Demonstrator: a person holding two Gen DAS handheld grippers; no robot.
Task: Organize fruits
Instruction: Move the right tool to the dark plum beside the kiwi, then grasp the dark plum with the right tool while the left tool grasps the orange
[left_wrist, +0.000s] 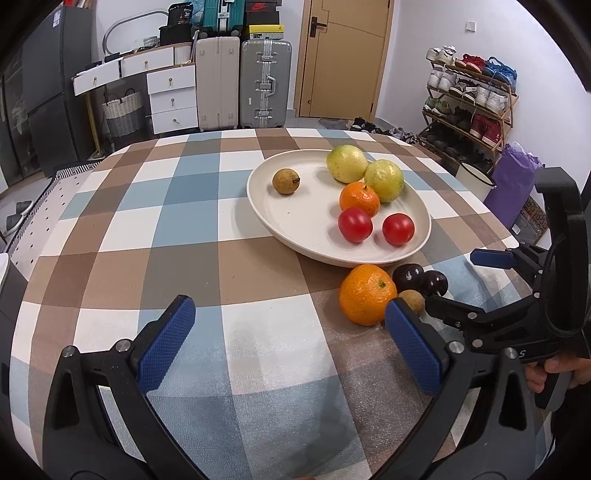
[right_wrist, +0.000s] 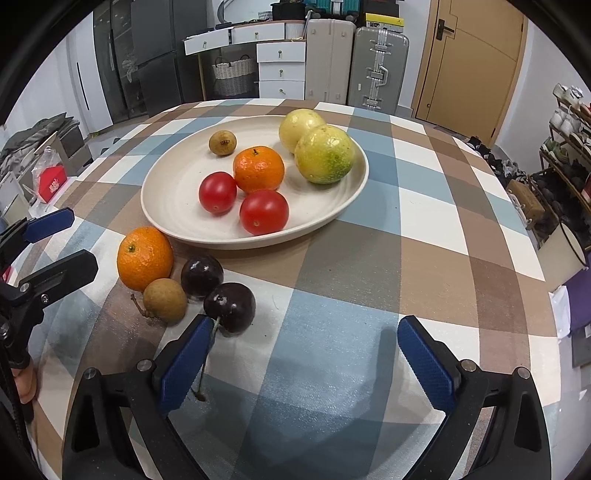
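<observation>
On a table covered by a checked cloth, a cream plate holds six fruits: two yellow-green round fruits, a small orange, two red tomatoes and one brown longan set apart near the far rim. Four more pieces lie on the cloth just beside the plate's near edge: a larger orange, a second longan touching it, and two dark plums side by side.

The left gripper hovers low over the cloth with its blue-padded fingers spread wide and nothing between them; its right pad sits just in front of the loose orange and longan. The right gripper is likewise spread and empty, its left pad next to the nearer plum, whose stem crosses that pad. A hand grips the right tool's handle. Suitcases, drawers, a door and a shoe rack line the room behind.
</observation>
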